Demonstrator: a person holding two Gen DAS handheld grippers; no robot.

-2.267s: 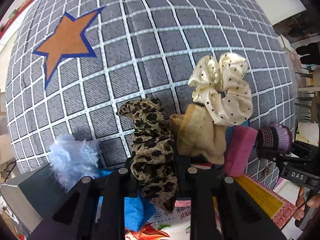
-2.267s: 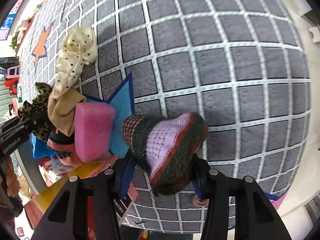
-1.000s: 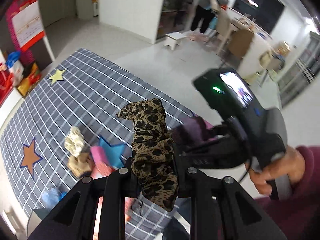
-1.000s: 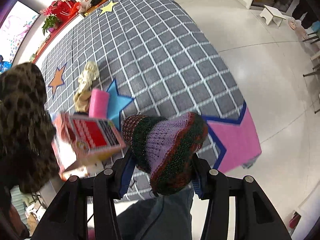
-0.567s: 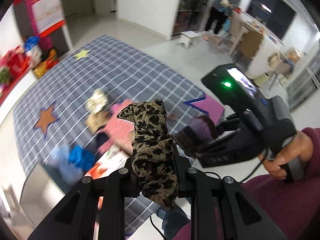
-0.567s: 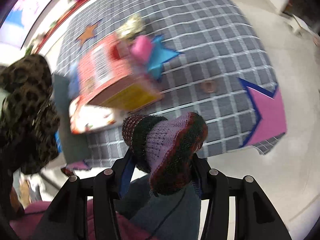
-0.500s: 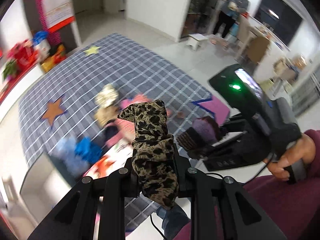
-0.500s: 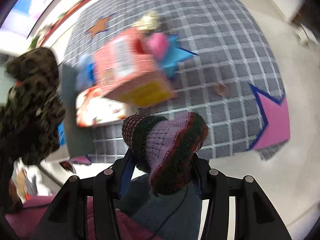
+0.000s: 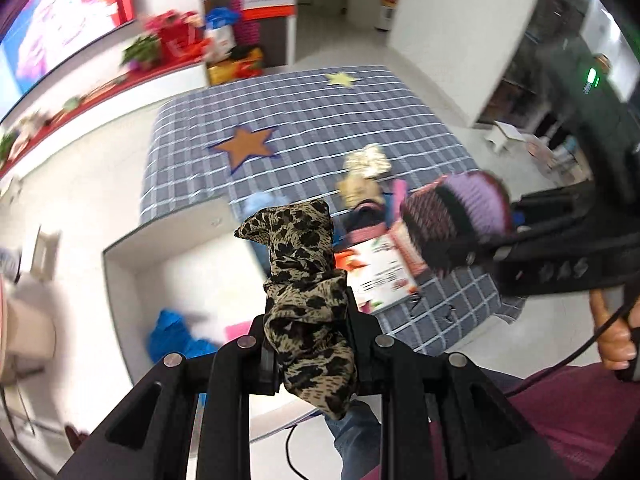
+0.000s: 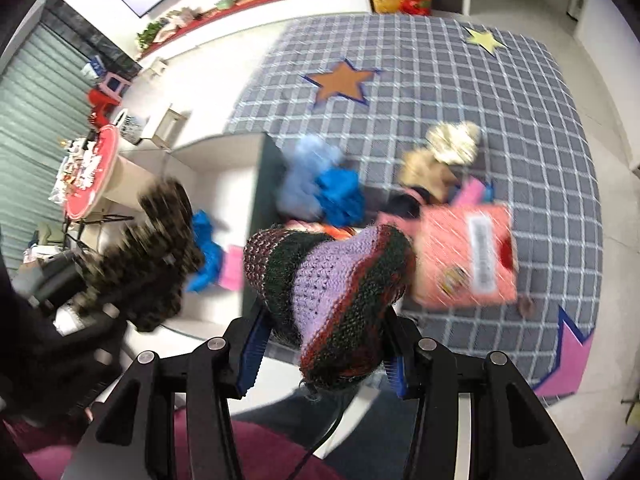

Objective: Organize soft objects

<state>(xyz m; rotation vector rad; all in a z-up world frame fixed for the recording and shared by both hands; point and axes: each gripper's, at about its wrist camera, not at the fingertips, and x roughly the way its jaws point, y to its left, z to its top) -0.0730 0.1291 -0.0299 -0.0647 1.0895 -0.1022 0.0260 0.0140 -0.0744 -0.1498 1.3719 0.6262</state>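
Observation:
My left gripper (image 9: 312,344) is shut on a leopard-print scrunchie (image 9: 306,280), held high over a white bin (image 9: 132,264). My right gripper (image 10: 324,344) is shut on a knitted piece (image 10: 332,284) in purple, dark green and red. In the left wrist view the right gripper (image 9: 472,248) and its knitted piece (image 9: 456,216) hang to the right, above the rug's edge. In the right wrist view the leopard scrunchie (image 10: 156,256) shows blurred at the left. A blue soft item (image 9: 176,340) and a pink one (image 9: 240,328) lie in the bin.
On the grey checked rug (image 10: 500,92) lie a cream scrunchie (image 10: 452,140), a tan cloth (image 10: 424,172), a pale blue fluffy piece (image 10: 308,168), a blue cloth (image 10: 340,196) and a pink carton (image 10: 464,256). A person's hand (image 9: 616,340) and maroon sleeve are at the right.
Both grippers have swung sideways and rolled, each keeping its item. The view has turned from the rug towards the white bin, which now lies under the left gripper.

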